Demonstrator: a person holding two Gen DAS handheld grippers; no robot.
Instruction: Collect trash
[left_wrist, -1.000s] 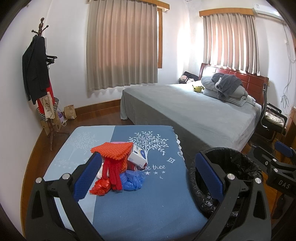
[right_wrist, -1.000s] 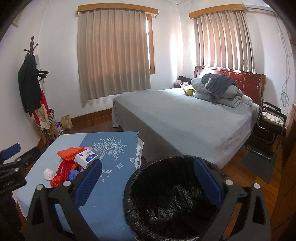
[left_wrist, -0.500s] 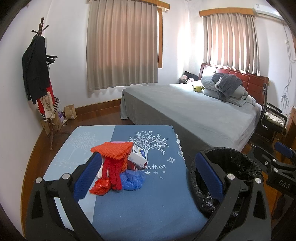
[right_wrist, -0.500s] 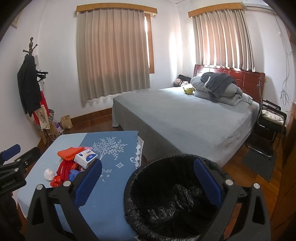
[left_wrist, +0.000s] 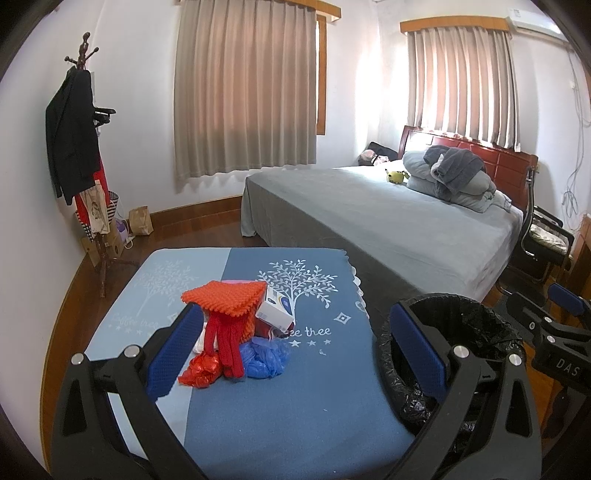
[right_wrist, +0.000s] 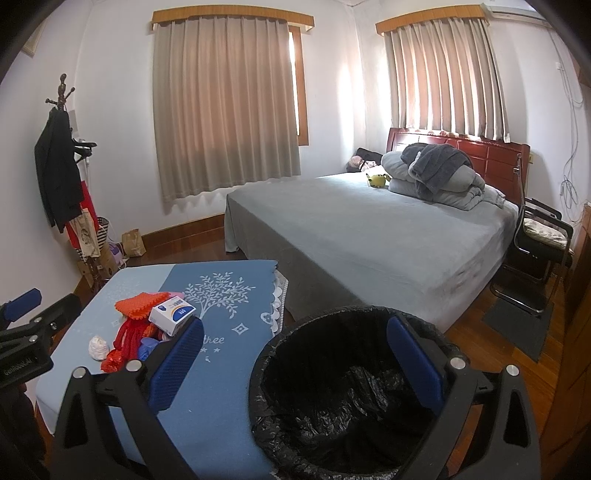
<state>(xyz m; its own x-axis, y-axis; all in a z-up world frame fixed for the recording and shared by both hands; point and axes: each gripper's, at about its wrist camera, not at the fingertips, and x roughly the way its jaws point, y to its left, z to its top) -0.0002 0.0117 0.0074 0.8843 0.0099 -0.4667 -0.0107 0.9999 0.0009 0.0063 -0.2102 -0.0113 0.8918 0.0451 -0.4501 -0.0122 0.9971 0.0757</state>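
Note:
A pile of trash lies on the blue table cloth (left_wrist: 303, 391): an orange foam net (left_wrist: 225, 297), a white and blue box (left_wrist: 276, 313), red strips (left_wrist: 227, 345), a red crumpled wrapper (left_wrist: 197, 371) and a blue crumpled bag (left_wrist: 264, 356). A white paper ball (right_wrist: 98, 347) shows beside the pile in the right wrist view. My left gripper (left_wrist: 295, 354) hangs open just short of the pile, holding nothing. My right gripper (right_wrist: 295, 363) is open above the black-lined bin (right_wrist: 343, 398), also seen as bin (left_wrist: 476, 332) to the table's right.
A grey bed (right_wrist: 369, 236) with folded bedding (right_wrist: 436, 177) fills the room behind the table. A coat stand (left_wrist: 85, 155) with clothes stands at the left wall, paper bags (left_wrist: 140, 221) at its foot. A black chair (right_wrist: 539, 243) is at the right.
The right wrist view has shifted slightly, otherwise nothing has visibly moved; both grippers stay open.

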